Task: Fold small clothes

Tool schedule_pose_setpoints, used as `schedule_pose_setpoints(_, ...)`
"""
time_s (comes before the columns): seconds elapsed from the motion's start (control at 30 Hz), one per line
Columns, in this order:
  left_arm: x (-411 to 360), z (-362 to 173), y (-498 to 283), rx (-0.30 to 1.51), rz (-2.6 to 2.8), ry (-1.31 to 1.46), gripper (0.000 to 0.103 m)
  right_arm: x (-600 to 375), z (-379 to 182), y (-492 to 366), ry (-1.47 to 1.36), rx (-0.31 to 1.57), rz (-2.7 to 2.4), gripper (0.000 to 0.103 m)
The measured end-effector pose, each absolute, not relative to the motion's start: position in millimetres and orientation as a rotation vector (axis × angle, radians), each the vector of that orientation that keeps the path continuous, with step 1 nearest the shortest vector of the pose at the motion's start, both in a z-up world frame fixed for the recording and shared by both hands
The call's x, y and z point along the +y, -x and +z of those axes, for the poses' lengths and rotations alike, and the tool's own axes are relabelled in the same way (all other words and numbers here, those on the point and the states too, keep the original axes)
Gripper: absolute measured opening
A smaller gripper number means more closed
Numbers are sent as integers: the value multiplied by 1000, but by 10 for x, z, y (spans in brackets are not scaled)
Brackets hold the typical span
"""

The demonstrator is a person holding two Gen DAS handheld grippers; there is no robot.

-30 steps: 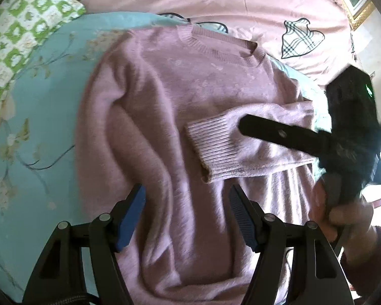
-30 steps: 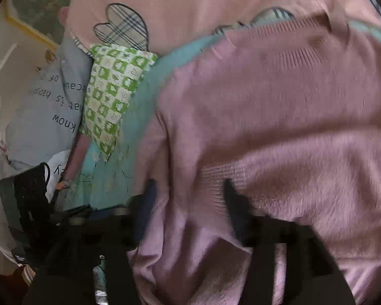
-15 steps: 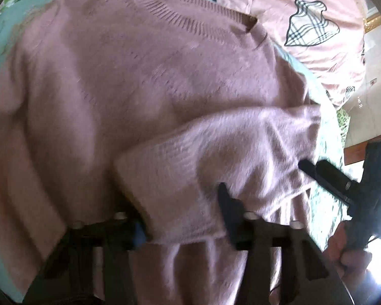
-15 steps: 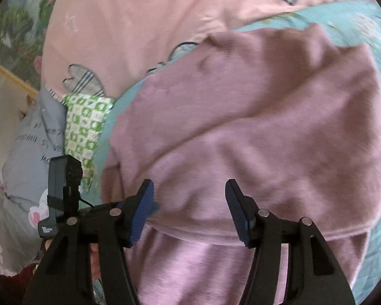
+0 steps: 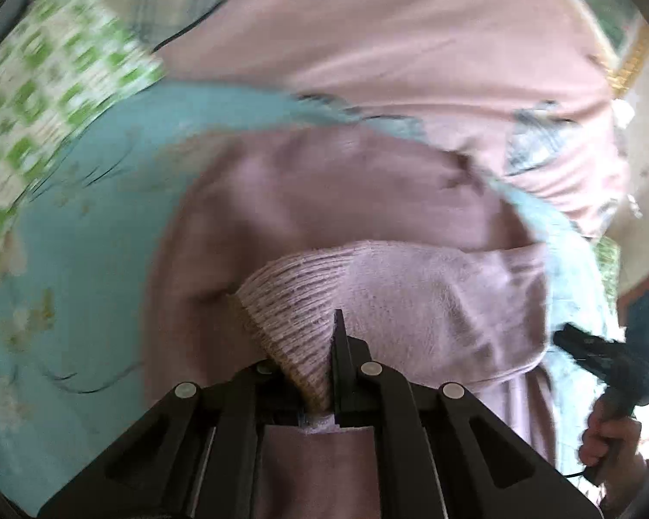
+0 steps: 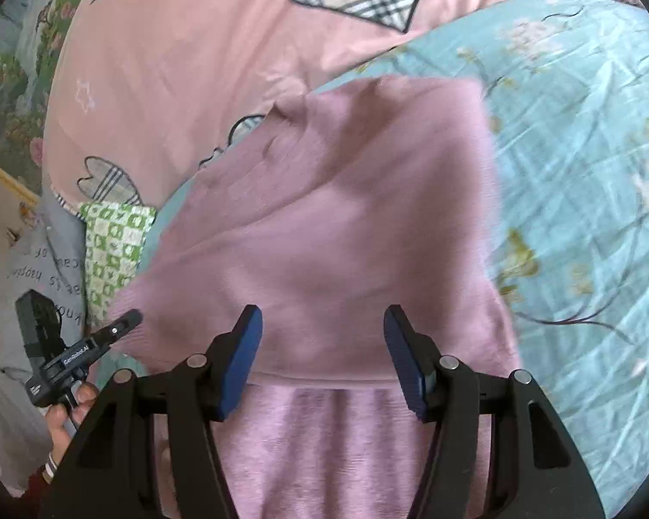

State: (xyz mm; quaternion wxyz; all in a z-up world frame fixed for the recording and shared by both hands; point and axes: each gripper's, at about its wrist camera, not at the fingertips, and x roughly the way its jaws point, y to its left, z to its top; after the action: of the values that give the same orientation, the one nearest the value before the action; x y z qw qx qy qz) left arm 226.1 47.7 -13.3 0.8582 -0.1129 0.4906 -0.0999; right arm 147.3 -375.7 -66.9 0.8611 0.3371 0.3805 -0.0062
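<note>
Open room is offered by the bare blue floral sheet to the right of the pink sweater. The far side is bounded by the pink quilt, and the left by a green checked pillow and a grey printed cushion.

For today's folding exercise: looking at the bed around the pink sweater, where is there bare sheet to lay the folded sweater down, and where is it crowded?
Bare blue sheet lies beside the sweater, on the open right gripper side, and again between the sweater and the green checked pillow. Past the collar it is crowded: the pink quilt overlaps the sheet. The left gripper pinches the sleeve cuff.
</note>
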Motion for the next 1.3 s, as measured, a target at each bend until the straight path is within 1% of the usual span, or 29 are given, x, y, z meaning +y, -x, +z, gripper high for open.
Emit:
schedule_pose_setpoints(0.27, 657, -190, -2180, 1041, -165, 252, 6, -4132, -805, -1549, -716, 798, -136, 60)
schedule_pose_setpoints(0.37, 512, -212, -2135, 1052, -166, 200, 6, -4307, -823, -1728, -716, 782, -154, 60)
schedule_pose_setpoints(0.5, 439, -209, -2143, 1060, -169, 197, 6, -4428, -872, -2017, -695, 751, -147, 60)
schedule_pose_setpoints(0.53, 419, -200, -2149, 1062, -172, 194, 6, -4435, -894, -2090, -685, 755, -131, 53)
schedule_pose_setpoints(0.57, 393, -189, -2158, 1061, -178, 193, 6, -4459, -916, -2155, -679, 765, -105, 10)
schedule_pose_setpoints(0.6, 367, -166, -2164, 1059, -190, 196, 6, -4492, -924, -2225, -671, 796, -86, 8)
schedule_pose_setpoints(0.63, 323, -138, -2166, 1056, -210, 203, 6, -4532, -891, -2224, -655, 803, -102, 8)
schedule_pose_setpoints(0.73, 46, -82, -2179, 1037, -306, 216, 6, -4724, -629, -1977, -585, 726, -188, 7)
schedule_pose_setpoints(0.83, -279, -197, -2235, 1048, -332, 153, 6, -5042, -503, -1877, -556, 738, -235, 7)
schedule_pose_setpoints(0.97, -275, -430, -2341, 1086, -289, 160, 6, -5195, -644, -1922, -532, 795, -260, 7)
schedule_pose_setpoints(1.13, -111, -527, -2429, 1094, -267, 145, 8, -5175, -867, -1962, -531, 805, -283, 8)
schedule_pose_setpoints(1.2, -97, -593, -2446, 1129, -242, 108, 18, -5176, -901, -1947, -545, 798, -289, 10)
schedule_pose_setpoints(1.23, -70, -595, -2431, 1140, -234, 103, 20, -5194, -898, -1943, -554, 793, -295, 15)
schedule_pose_setpoints(1.27, -12, -553, -2395, 1137, -235, 118, 22, -5190, -879, -1916, -563, 796, -307, 22)
schedule_pose_setpoints(1.3, 24, -517, -2361, 1132, -236, 127, 22, -5183, -844, -1872, -572, 801, -320, 26)
